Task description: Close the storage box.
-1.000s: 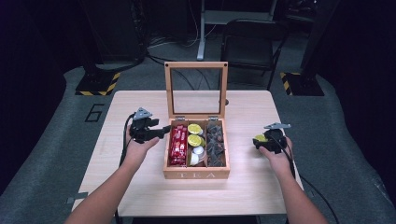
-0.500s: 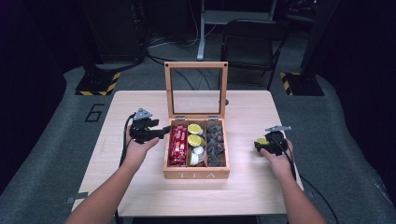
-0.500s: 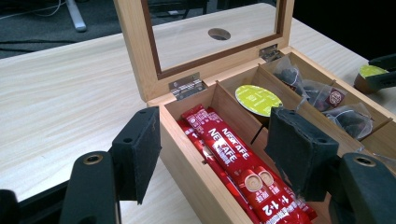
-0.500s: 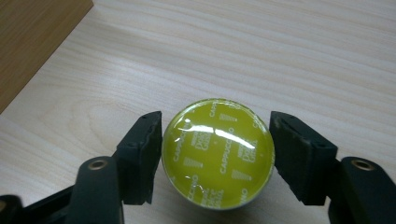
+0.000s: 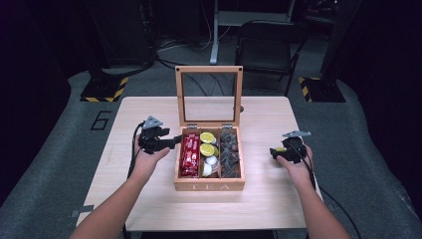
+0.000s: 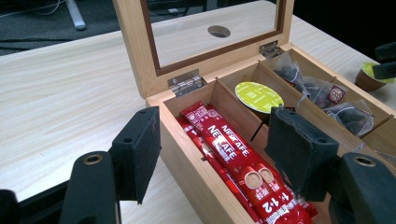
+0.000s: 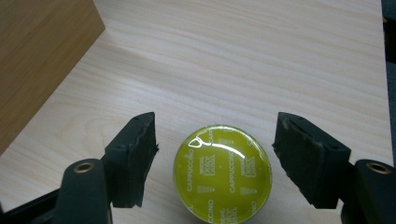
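A wooden tea box (image 5: 209,186) stands mid-table with its glass lid (image 5: 209,99) upright. Red coffee sticks (image 6: 233,158) fill its left compartment. Yellow-green capsules (image 5: 207,143) and white ones lie in the middle one, and dark tea bags (image 6: 327,95) in the right one. My left gripper (image 5: 175,142) is open at the box's left wall, its jaws (image 6: 217,144) spanning the wall and the sticks. My right gripper (image 5: 273,152) is open to the right of the box. A loose yellow-green capsule (image 7: 223,175) stands on the table between its jaws, clear of both pads.
The table (image 5: 149,114) has bare wood behind the box, with a round hole (image 6: 219,31) in it, and in front of the box. Its right edge (image 7: 380,70) runs near my right gripper. A chair (image 5: 263,47) and stands are on the floor beyond.
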Available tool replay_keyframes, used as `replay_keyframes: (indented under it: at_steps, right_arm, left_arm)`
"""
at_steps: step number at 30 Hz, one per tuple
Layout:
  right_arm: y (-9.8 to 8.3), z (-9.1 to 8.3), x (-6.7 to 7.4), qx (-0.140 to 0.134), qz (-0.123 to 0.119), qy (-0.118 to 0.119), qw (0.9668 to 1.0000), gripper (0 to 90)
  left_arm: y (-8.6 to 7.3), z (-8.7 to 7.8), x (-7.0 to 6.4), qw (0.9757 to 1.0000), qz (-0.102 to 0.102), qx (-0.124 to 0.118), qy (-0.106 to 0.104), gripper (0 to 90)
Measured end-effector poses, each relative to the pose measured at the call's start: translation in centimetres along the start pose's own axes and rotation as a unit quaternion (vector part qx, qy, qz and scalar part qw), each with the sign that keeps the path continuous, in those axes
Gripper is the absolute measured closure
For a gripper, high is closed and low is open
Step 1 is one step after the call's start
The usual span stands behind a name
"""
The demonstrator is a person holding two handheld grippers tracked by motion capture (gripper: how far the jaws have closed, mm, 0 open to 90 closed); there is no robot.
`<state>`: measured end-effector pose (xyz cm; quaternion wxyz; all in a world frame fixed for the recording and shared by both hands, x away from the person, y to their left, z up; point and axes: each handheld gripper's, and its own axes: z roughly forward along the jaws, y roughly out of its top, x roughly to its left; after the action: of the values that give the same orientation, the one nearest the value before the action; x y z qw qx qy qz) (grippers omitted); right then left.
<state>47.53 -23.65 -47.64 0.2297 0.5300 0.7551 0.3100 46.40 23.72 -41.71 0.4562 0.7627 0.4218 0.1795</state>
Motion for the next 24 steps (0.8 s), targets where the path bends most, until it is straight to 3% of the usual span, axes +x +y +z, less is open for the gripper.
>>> replay_keyframes:
  at_steps: [13, 24]
  right_arm:
    - [3.0, -0.9, 1.7, -0.021, -0.030, 0.022, 0.9991, 33.1]
    - [4.7, -0.9, 3.1, -0.021, -0.044, 0.039, 0.9980, 34.2]
  left_arm:
    - [-0.1, -0.2, 0.1, 1.0000, -0.003, -0.002, -0.001, 35.0]
    - [-0.2, -0.1, 0.2, 1.0000, -0.003, -0.002, 0.001, 35.0]
